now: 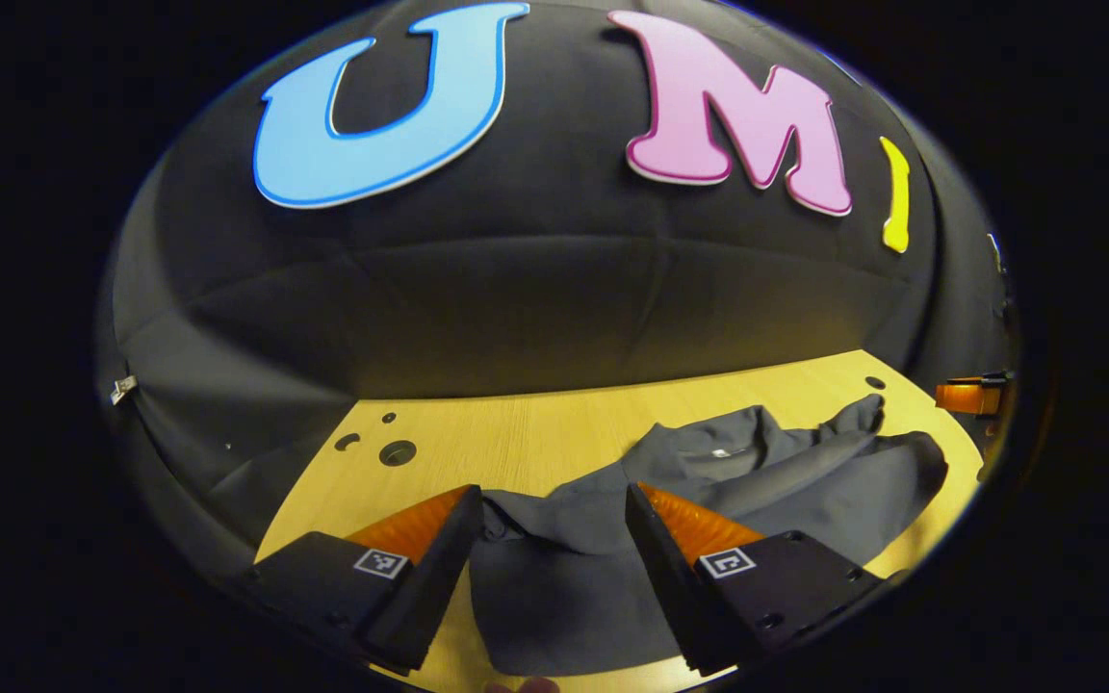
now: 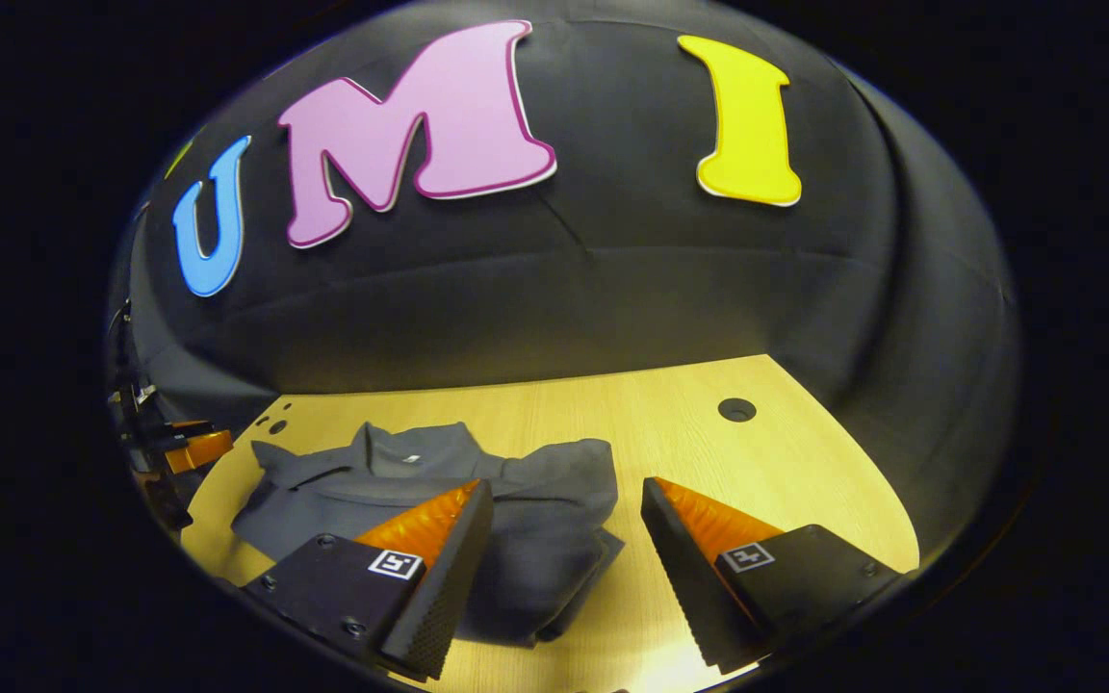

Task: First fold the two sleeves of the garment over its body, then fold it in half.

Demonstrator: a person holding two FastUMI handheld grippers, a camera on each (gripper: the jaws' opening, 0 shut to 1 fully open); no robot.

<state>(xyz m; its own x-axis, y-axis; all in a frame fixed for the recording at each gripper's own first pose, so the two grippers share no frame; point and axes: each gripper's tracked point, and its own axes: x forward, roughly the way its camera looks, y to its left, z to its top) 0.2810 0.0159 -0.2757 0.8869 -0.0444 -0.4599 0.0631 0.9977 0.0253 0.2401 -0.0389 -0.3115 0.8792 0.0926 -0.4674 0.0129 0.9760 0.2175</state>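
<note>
1. In the left gripper view, my left gripper (image 1: 553, 549) hung just above the near part of the garment (image 1: 757, 476), its jaws apart and nothing between them. The garment lay on the table (image 1: 535, 433), rumpled and spreading away to the right.

2. Still in that view, the cloth was dark grey, soft and matte, heaped in loose ridges, with a collar (image 1: 718, 438) and a small pale tag at the far side. I judged the risk to be a pinch taking more than one layer: the folds were piled so that I could not tell a sleeve's edge from the body beneath it, and a lift would drag the whole piece askew.

3. The table was pale wood-grain board, smooth, with round holes (image 1: 397, 452) near its far left corner. On a surface like that I expected the garment to slide rather than stay put when pulled.

4. In the right gripper view, my right gripper (image 2: 564, 558) was likewise spread wide and empty, over the garment's (image 2: 391, 481) right edge. Its finger (image 2: 439, 587) showed a stippled face that should bite on thin cloth.

5. Here the garment looked flatter, collar at the far side and a doubled corner near the gripper. I feared closing there would catch only the upper flap and undo the fold.

6. The other gripper (image 2: 184, 448) showed far left, close to the garment, so crossing paths was a hazard.
</note>
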